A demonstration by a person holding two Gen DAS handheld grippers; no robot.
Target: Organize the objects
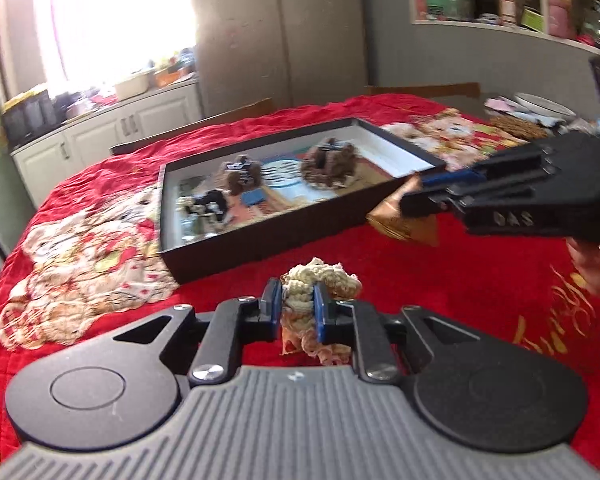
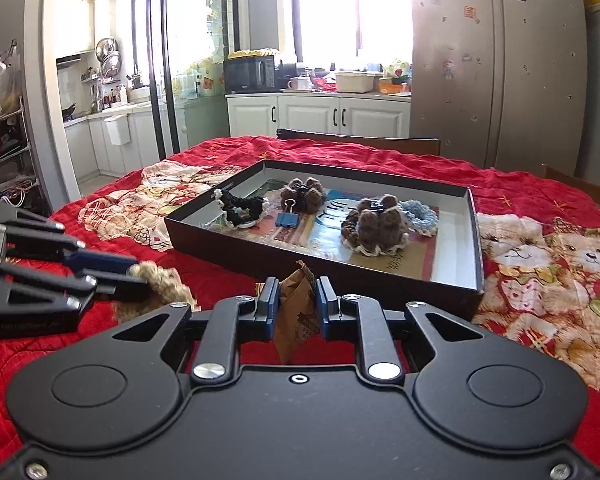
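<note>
My left gripper (image 1: 296, 300) is shut on a cream crocheted piece (image 1: 320, 280), held just above the red cloth in front of the black box; it also shows in the right wrist view (image 2: 136, 276) with the crochet (image 2: 164, 284). My right gripper (image 2: 298, 296) is shut on a brown paper packet (image 2: 296, 308), near the box's front wall. The left wrist view shows the right gripper (image 1: 416, 192) and the packet (image 1: 404, 220) beside the box's right corner. The black box (image 2: 476, 240) holds brown crocheted pieces (image 2: 380, 220), a black one (image 2: 240, 206), a light blue one (image 2: 420, 212) and a blue binder clip (image 2: 288, 218).
A red quilted cloth with teddy-bear patches (image 2: 540, 256) covers the table. Wooden chair backs (image 2: 360, 140) stand at the far edge. A bowl and oddments (image 1: 540, 108) lie at the table's far right. Kitchen cabinets and a fridge stand behind.
</note>
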